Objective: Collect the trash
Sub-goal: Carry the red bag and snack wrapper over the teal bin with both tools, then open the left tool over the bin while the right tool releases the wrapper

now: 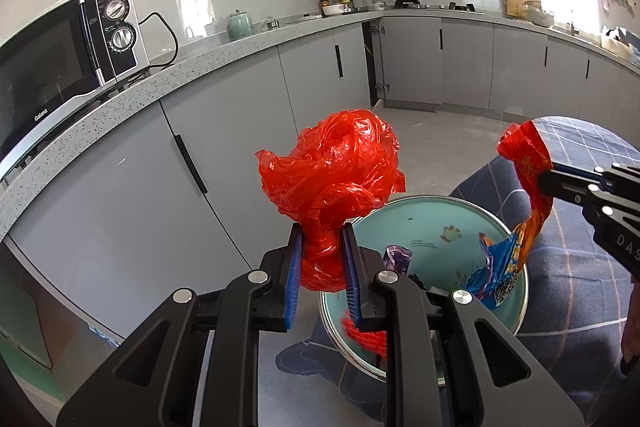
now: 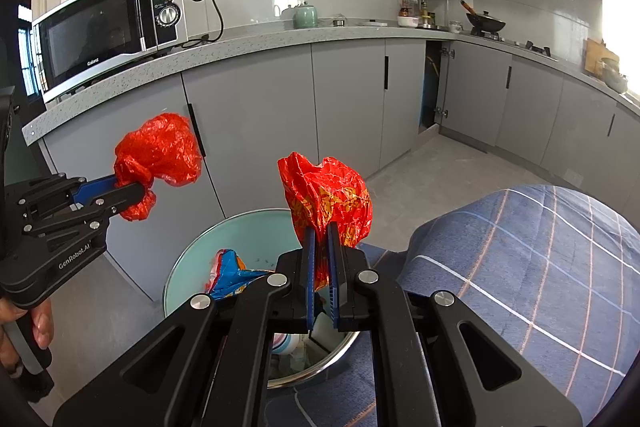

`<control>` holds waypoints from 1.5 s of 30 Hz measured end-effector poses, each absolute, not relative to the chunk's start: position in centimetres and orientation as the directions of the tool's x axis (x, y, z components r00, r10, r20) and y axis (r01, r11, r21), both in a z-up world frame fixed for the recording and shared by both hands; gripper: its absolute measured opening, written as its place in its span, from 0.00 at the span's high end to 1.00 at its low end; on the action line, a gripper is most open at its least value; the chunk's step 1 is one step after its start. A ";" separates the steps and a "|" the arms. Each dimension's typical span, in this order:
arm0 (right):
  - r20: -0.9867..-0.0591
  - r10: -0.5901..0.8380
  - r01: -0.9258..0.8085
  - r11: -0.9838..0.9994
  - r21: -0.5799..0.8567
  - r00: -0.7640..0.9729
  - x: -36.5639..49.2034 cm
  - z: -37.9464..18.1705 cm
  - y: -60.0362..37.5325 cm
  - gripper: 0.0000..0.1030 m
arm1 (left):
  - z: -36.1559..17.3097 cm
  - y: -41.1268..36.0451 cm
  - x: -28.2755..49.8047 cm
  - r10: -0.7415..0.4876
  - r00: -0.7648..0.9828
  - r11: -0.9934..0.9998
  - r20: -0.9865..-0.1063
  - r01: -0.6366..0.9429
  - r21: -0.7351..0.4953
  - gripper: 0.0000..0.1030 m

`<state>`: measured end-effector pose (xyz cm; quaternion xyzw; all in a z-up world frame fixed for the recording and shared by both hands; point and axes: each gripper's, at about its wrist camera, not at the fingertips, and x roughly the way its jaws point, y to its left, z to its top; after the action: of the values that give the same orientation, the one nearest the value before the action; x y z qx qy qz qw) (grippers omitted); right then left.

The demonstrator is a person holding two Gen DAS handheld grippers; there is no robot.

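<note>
Two black two-finger grippers with blue pads each hold one piece of trash above a single round pale-green bin with a metal rim, in a grey kitchen. The left gripper is clamped on the neck of a crumpled red plastic bag, whose bulk balloons above the pads. The right gripper is pinched nearly closed on a creased red-and-yellow foil snack wrapper, which stands up from the pads.

One blue-and-orange wrapper lies inside the bin; other scraps there are too hidden by the gripper bodies to count or name. A hand on the left gripper's handle is cut off at the frame edge. A blue checked cloth lies just beside the bin, which touches it, and what it covers cannot be told.

One silver-and-black microwave sits on the speckled grey countertop, well apart from the bin.
</note>
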<state>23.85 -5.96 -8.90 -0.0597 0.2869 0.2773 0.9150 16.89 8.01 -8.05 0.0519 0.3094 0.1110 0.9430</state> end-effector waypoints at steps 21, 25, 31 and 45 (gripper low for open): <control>-0.572 0.467 -0.553 0.833 0.027 0.675 24.2 -9.5 -4.0 0.93 | -8.1 9.0 17.3 0.238 0.791 0.971 -0.564 -0.196 0.134 0.81; -0.575 0.459 -0.545 0.838 0.027 0.678 24.5 -9.6 -4.2 0.93 | -8.2 8.8 17.3 0.230 0.791 0.973 -0.567 -0.187 0.134 0.80; -0.566 0.464 -0.535 0.843 0.047 0.681 25.0 -9.9 -4.8 0.75 | -8.3 8.3 17.4 0.234 0.794 0.972 -0.561 -0.190 0.137 0.58; -0.504 0.444 -0.442 0.887 0.133 0.741 21.2 -8.5 -10.0 0.45 | -7.3 8.7 14.0 0.271 0.818 0.963 -0.507 -0.224 0.153 0.11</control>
<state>21.19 -10.05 -8.46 0.0023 0.2706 0.2374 0.9330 13.98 8.66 -7.30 0.0433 0.2720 0.1298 0.9525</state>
